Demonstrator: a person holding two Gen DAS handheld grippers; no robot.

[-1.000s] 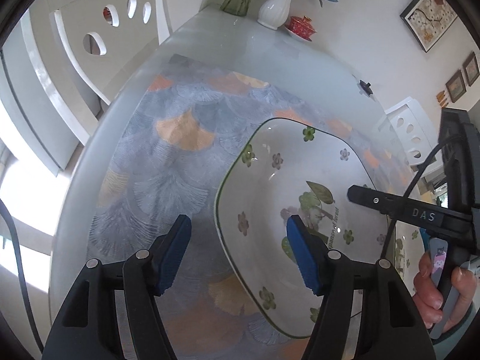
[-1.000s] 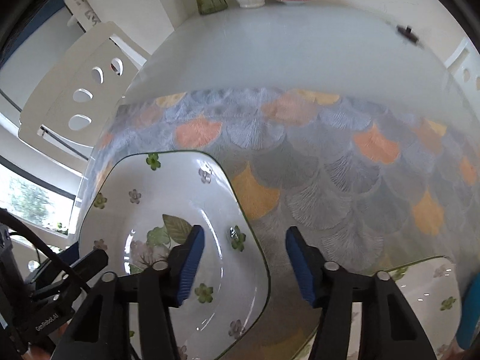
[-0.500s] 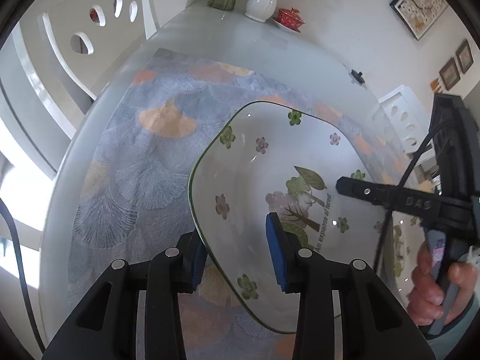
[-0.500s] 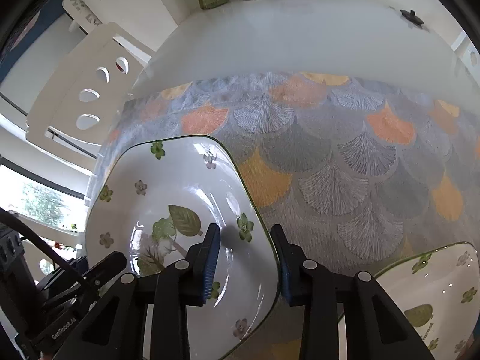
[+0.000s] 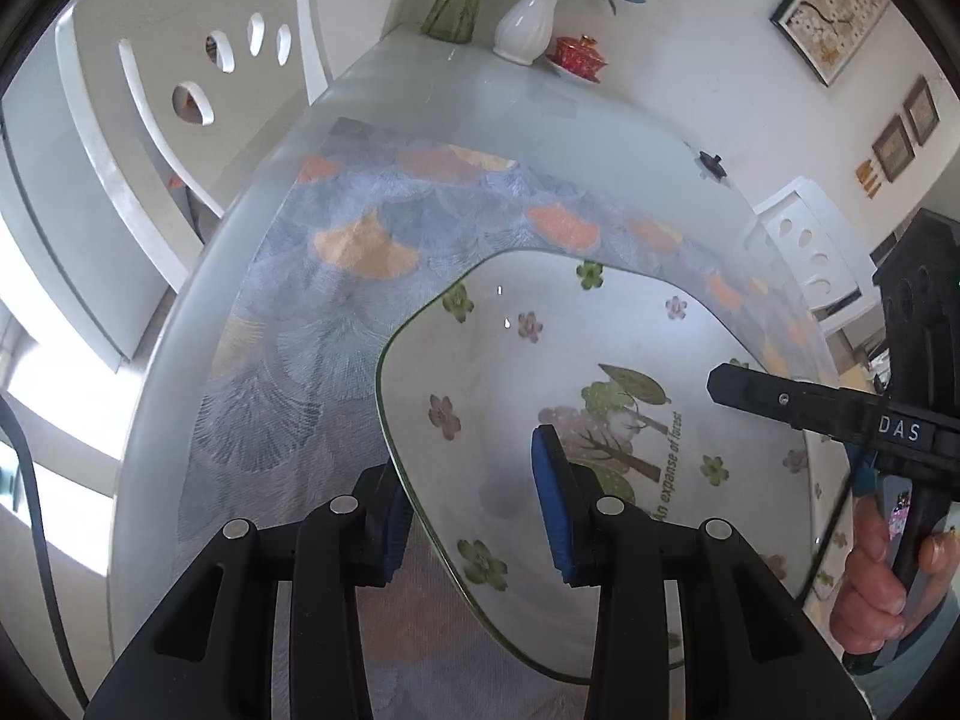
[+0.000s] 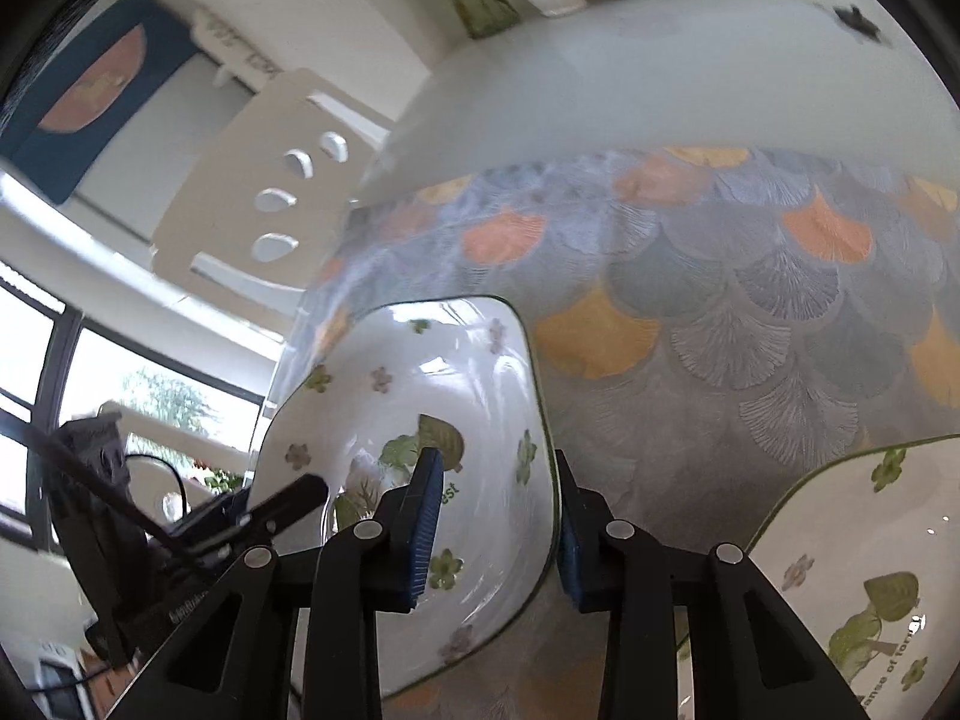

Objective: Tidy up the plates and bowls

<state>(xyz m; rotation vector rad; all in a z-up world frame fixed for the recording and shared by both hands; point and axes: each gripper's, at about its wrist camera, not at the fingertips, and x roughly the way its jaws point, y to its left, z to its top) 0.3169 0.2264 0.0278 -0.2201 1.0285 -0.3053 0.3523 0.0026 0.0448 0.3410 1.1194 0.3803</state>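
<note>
A white squarish plate with green flowers and a tree print (image 5: 540,372) is held at two opposite rims. My left gripper (image 5: 474,510) is shut on its left rim, one blue pad inside, one beneath. My right gripper (image 6: 498,528) is shut on the plate's right rim (image 6: 480,396); its body also shows in the left wrist view (image 5: 840,414). The plate tilts above the patterned cloth (image 5: 336,300). A second matching plate (image 6: 858,558) lies on the cloth at the lower right of the right wrist view.
A white vase of flowers (image 5: 528,24), a glass vase (image 5: 450,12) and a red lidded cup (image 5: 579,57) stand at the table's far end. A small black object (image 5: 711,163) lies near the far right edge. White chairs (image 5: 180,78) flank the table.
Both grippers closed from open onto the plate's opposite rims. The plate has since risen and tilted, and the right wrist view has swung.
</note>
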